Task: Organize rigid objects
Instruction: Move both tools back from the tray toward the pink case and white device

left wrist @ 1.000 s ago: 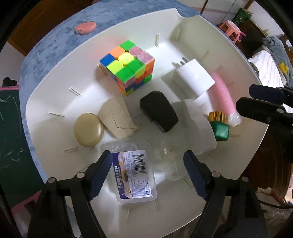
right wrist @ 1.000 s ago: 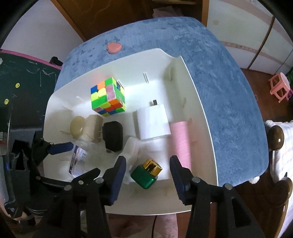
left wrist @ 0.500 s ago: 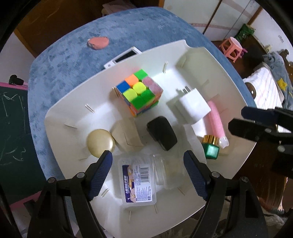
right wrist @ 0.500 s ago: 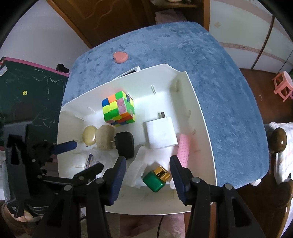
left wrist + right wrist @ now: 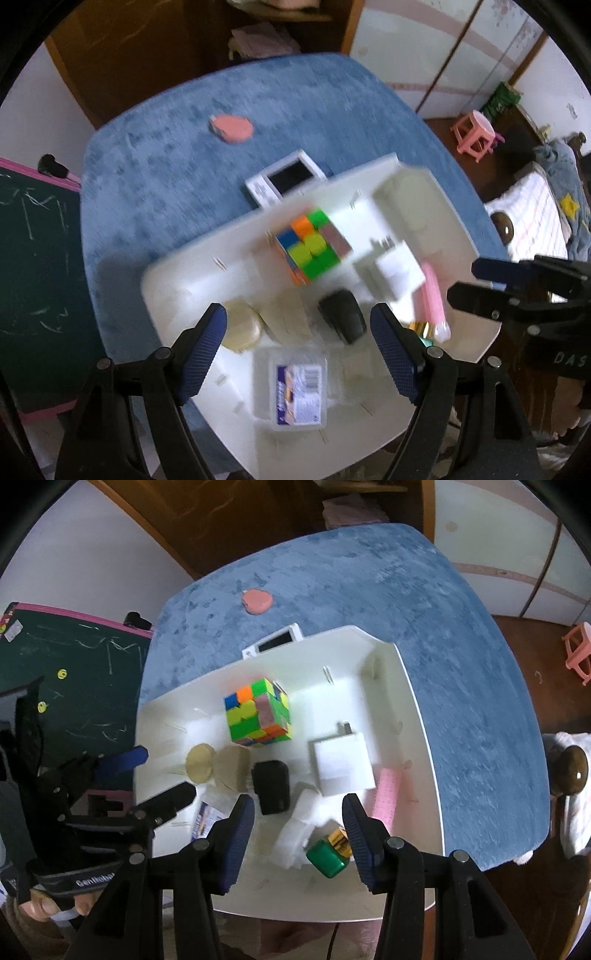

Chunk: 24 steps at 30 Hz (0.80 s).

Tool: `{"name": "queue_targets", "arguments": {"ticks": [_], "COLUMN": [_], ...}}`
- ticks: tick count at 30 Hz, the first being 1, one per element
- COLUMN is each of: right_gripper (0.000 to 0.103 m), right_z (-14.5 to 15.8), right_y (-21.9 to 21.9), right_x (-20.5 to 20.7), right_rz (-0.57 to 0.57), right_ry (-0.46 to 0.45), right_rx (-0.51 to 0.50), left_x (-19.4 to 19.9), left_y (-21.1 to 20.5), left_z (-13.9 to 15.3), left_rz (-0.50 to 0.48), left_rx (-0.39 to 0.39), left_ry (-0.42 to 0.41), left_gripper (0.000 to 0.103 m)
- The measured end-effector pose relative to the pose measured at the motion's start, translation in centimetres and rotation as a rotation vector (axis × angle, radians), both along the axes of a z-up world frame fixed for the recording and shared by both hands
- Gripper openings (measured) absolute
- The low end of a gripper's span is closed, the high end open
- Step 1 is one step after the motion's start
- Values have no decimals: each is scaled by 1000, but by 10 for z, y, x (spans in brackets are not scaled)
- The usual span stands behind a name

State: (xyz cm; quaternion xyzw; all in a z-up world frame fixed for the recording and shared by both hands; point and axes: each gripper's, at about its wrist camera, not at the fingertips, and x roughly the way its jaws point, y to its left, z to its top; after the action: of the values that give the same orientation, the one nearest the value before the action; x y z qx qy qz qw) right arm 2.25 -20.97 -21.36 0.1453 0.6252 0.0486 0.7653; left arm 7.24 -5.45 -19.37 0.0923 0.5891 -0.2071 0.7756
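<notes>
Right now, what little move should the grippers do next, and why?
Probably lower the right gripper onto the green bottle with the gold cap. Both grippers are open and hold nothing, and the bottle lies nearly between its fingers, at the near edge of the white tray. The left gripper hangs over the clear labelled box.

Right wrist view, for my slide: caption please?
Open right gripper above white plastic tray holding multicoloured puzzle cube.

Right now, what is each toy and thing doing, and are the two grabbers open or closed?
left gripper: open, empty, above the tray.
right gripper: open, empty.
puzzle cube: scrambled, sitting in the white tray.
green bottle: tipped over, gold cap on.
white charger: unplugged, lying flat.
clear box: lid shut.
</notes>
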Motion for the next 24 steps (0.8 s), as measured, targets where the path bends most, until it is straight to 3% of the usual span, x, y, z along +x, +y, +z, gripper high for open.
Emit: {"name": "queue_targets", "arguments": {"ticks": [16,20,24], "right_gripper": [50,54,58], "right_z": [39,29,2], "right_y": [19,20,16], "right_x": [109,148,187], "right_rz": [61,42,-2], "right_ry": [-2,54,170], "right_rx": [59,71,146], "left_x": [104,140,173], "left_y": [23,32,38], "left_z": [49,56,57], "left_rz": [142,211,270], "left_rx": [8,2,3], "left_ry": [-128,-130,-118], "left_gripper": [83,83,82]}}
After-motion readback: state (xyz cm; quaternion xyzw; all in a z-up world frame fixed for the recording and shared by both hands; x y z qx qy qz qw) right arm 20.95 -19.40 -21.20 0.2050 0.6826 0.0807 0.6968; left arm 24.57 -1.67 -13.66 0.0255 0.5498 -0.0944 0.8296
